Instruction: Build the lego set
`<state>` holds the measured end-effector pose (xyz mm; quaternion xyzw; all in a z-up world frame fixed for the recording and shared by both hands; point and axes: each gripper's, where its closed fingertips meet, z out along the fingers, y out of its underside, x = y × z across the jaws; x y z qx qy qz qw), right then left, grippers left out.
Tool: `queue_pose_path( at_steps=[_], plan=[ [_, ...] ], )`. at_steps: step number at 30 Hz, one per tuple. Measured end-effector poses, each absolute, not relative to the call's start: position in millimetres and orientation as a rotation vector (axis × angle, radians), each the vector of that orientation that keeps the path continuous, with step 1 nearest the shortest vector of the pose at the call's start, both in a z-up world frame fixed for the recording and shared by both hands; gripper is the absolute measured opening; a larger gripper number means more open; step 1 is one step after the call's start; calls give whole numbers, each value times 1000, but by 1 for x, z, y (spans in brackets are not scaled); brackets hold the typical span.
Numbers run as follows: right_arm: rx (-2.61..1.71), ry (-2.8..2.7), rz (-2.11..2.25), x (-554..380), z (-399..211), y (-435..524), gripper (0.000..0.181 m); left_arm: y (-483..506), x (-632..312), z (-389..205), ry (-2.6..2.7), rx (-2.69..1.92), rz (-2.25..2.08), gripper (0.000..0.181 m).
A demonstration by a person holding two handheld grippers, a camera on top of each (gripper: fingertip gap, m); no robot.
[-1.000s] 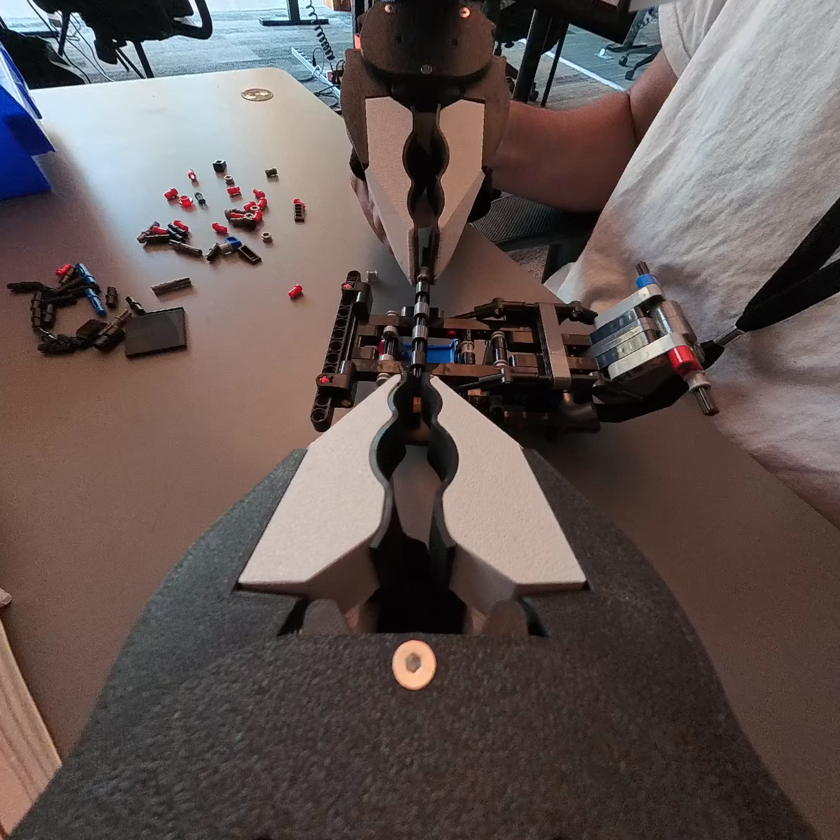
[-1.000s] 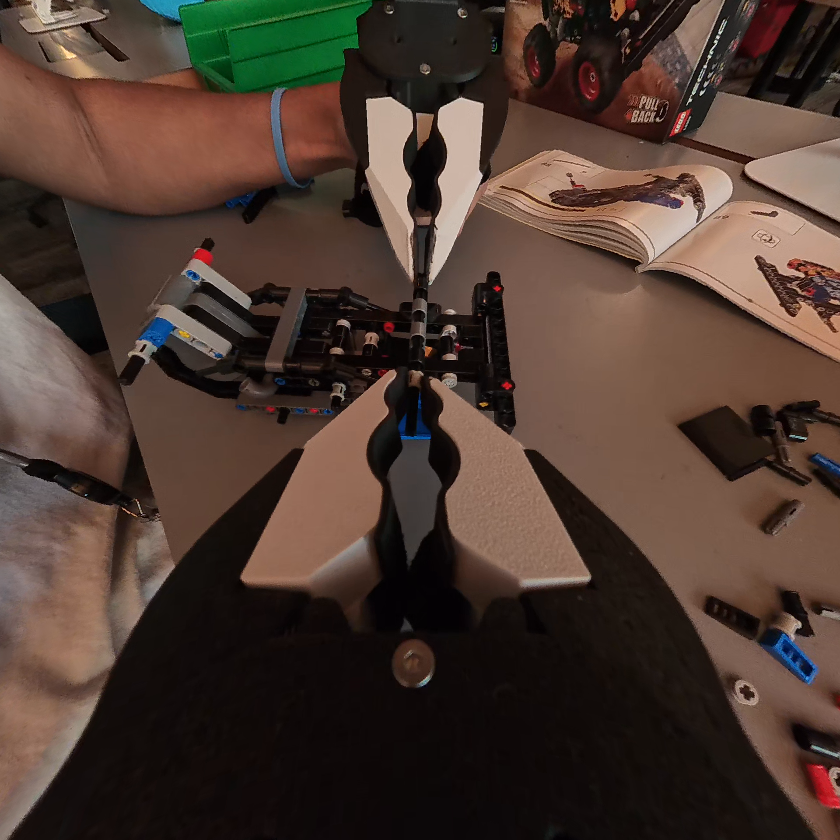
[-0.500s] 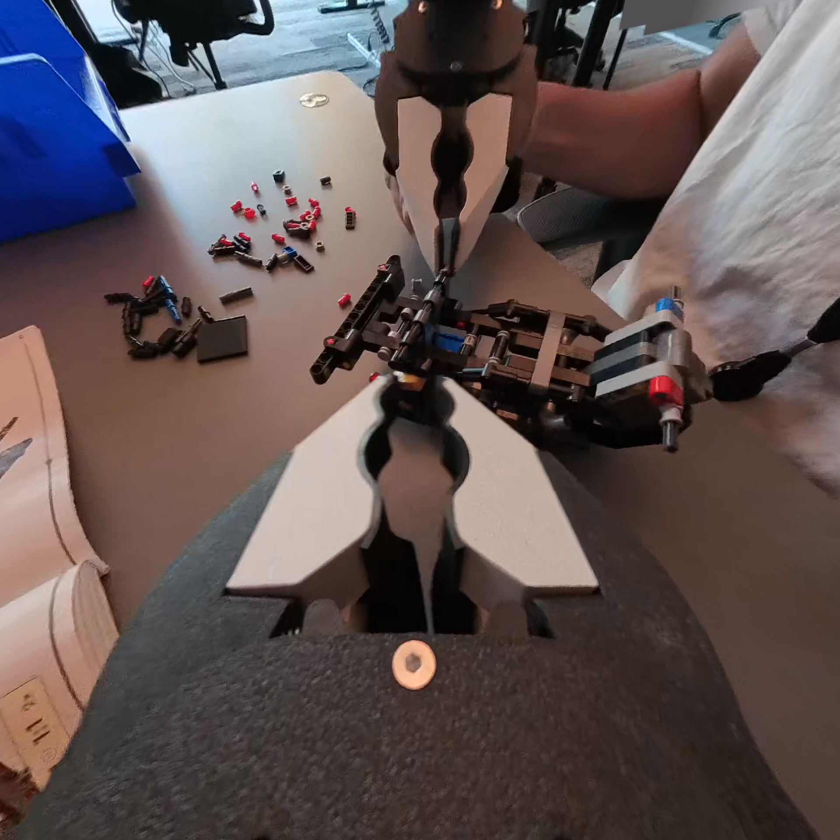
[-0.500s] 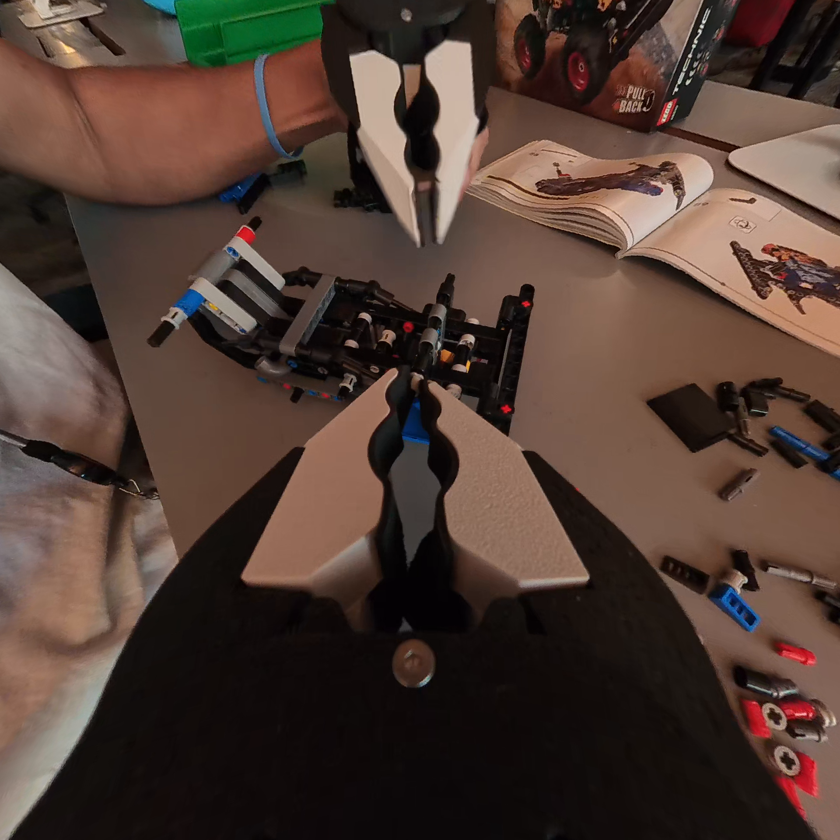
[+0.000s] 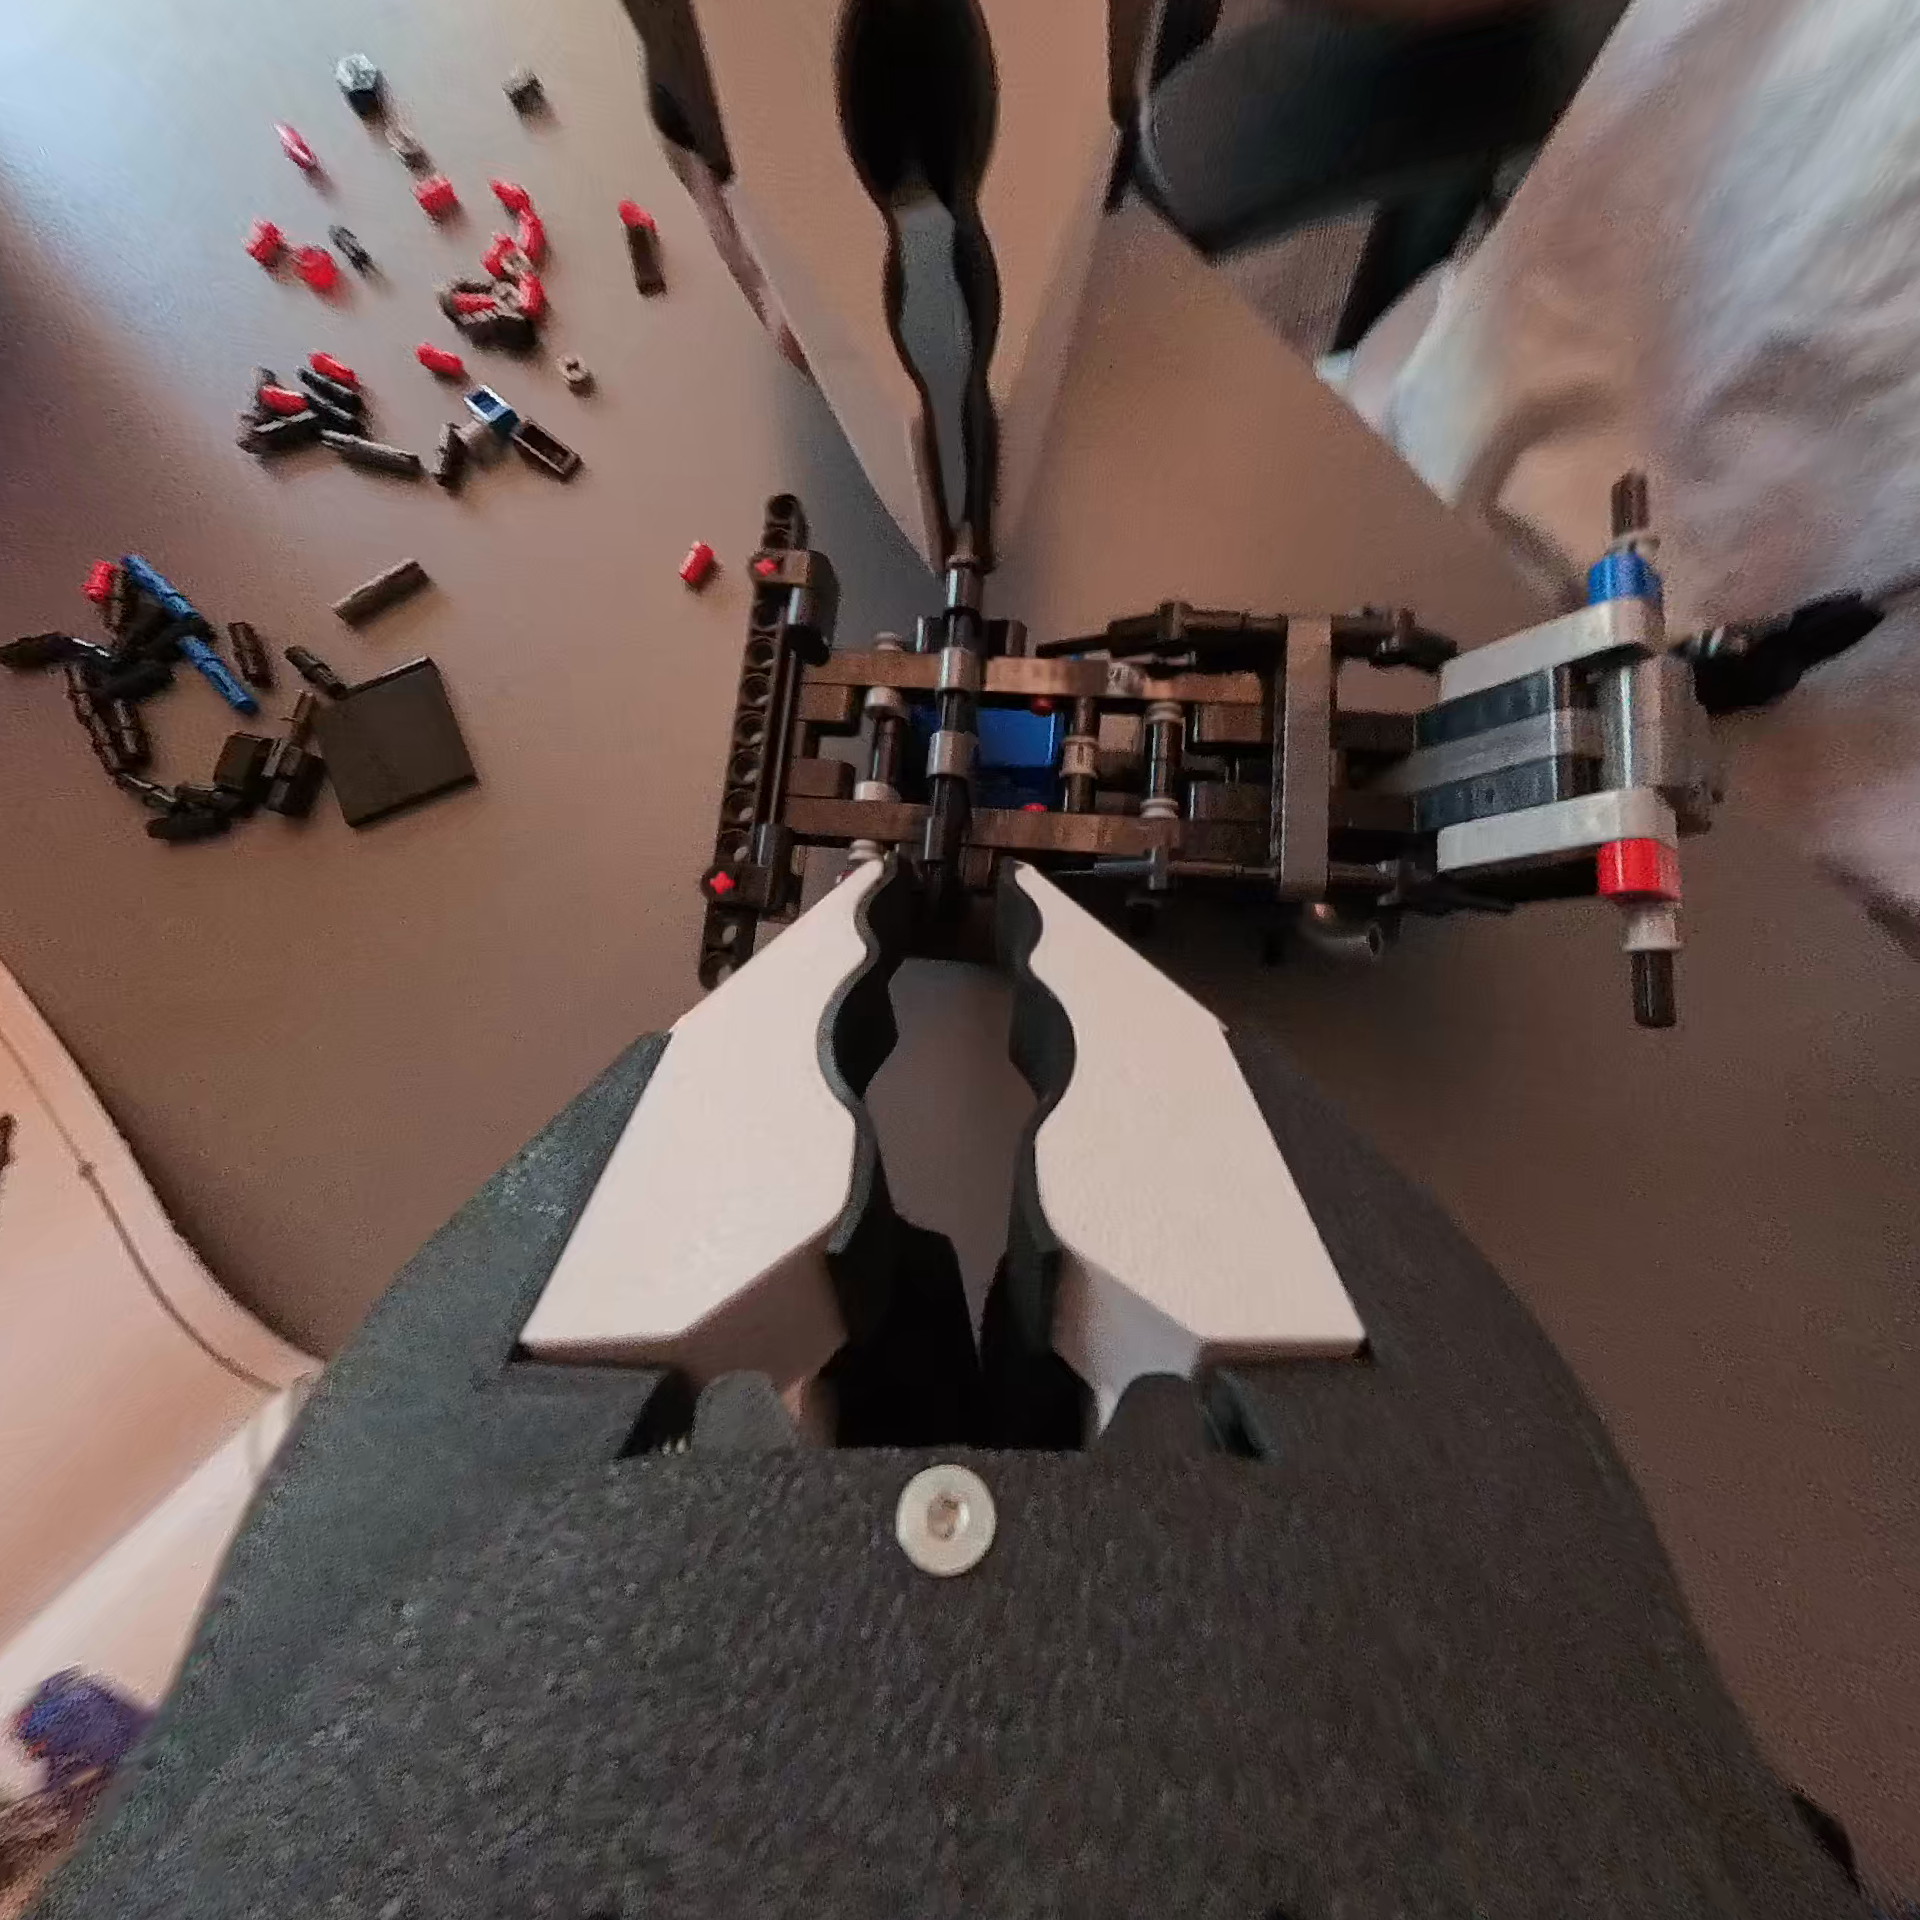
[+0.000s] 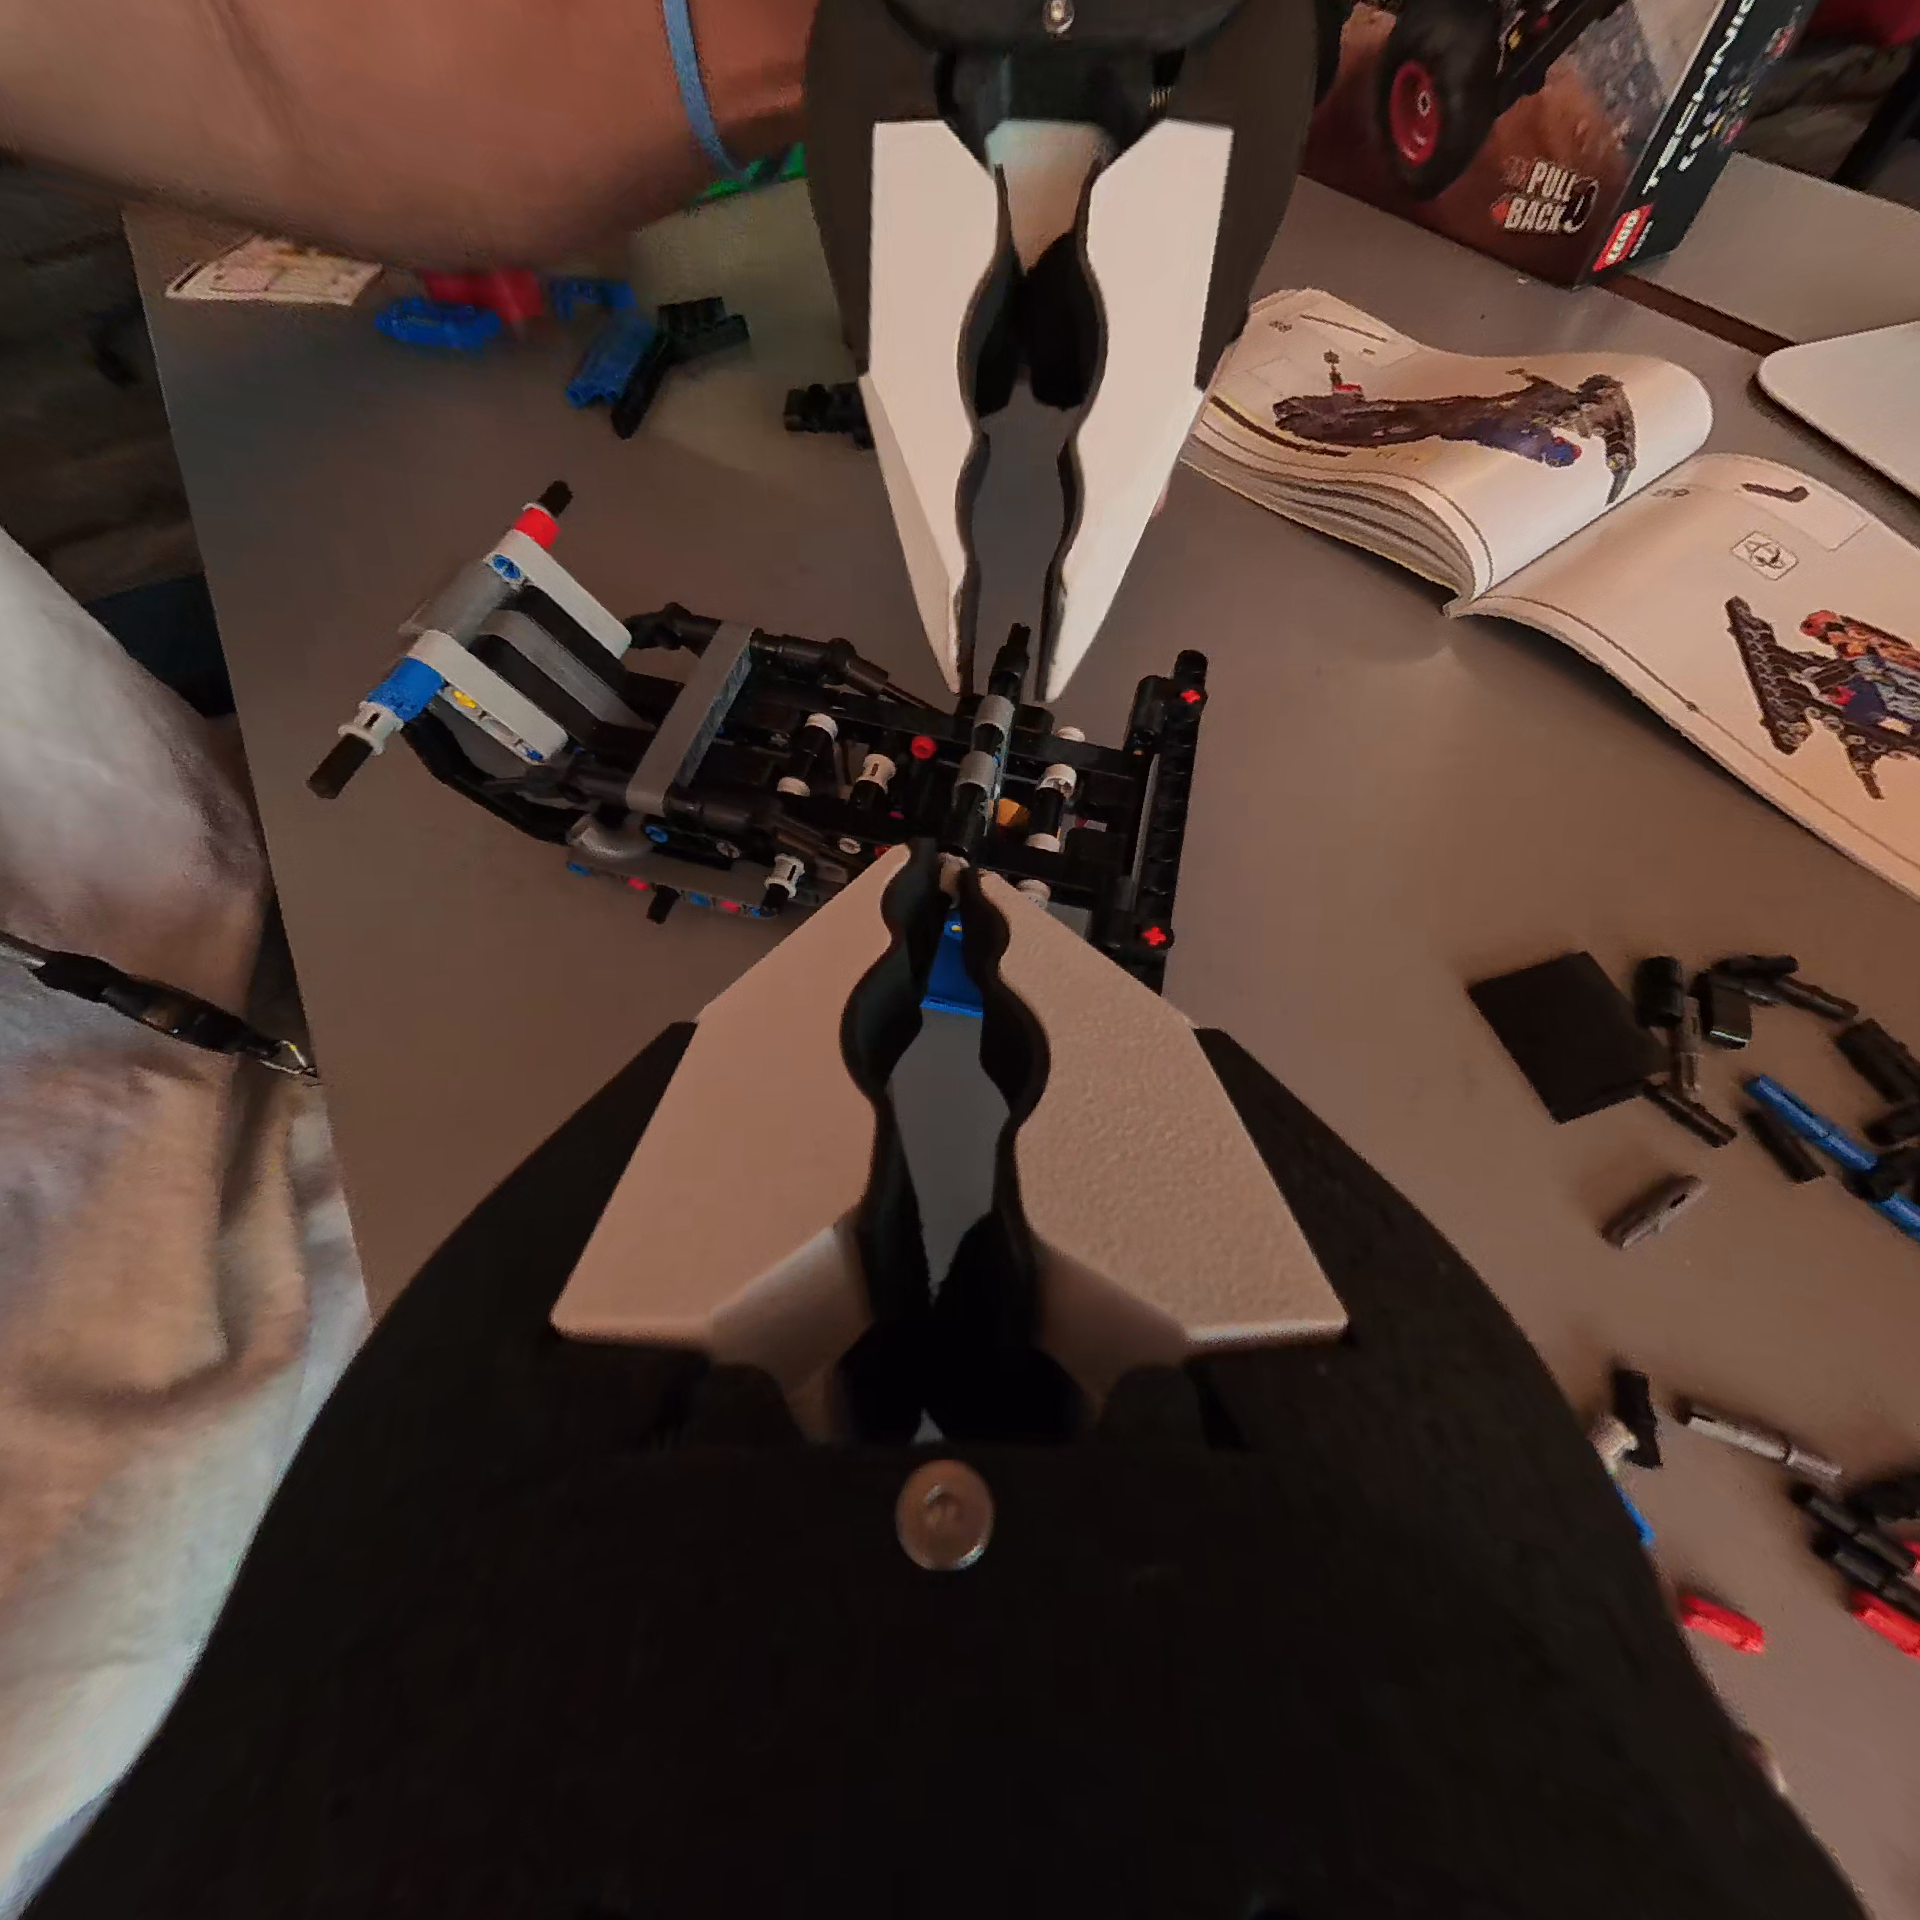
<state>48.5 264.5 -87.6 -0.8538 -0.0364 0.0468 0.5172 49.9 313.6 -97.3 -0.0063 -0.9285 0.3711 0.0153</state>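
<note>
The black and grey Lego chassis (image 5: 1143,748) lies on the table, with a blue block inside and grey beams at one end. A black axle (image 5: 951,717) with grey bushes runs across it. My left gripper (image 5: 948,873) is slightly open, its fingers either side of the axle's near end. My right gripper (image 5: 964,545) comes from the far side, shut on the axle's other end. In the right wrist view my right gripper (image 6: 943,868) pinches the axle (image 6: 982,769) over the chassis (image 6: 779,769), and my left gripper (image 6: 1003,681) stands opposite with a small gap.
Loose red, black and blue pieces (image 5: 488,270) and a black flat panel (image 5: 395,743) lie left of the chassis. An open instruction booklet (image 6: 1558,499) and the set's box (image 6: 1558,135) are behind. A person's arm (image 6: 416,125) and white shirt (image 5: 1714,260) are close by. Left tips to right tips: about 6 centimeters.
Half a second ago my left gripper was lifted off and the chassis was turned askew. Now the left gripper is back at the axle's end and the chassis lies square between both grippers.
</note>
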Motion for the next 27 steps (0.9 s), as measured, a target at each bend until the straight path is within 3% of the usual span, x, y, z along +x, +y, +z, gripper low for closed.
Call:
queue_pose_path(
  at_steps=[6,11,27],
  plan=[
    [-2081,-96,92,53,-87,268,4,323,55,-99,-3111,-228,707,3],
    [-2096,-101,75,53,-87,269,4,326,58,-104,-3198,-396,477,3],
    [-2015,-10,132,44,-88,272,4,331,43,-100,-3098,-319,735,2]
  ],
)
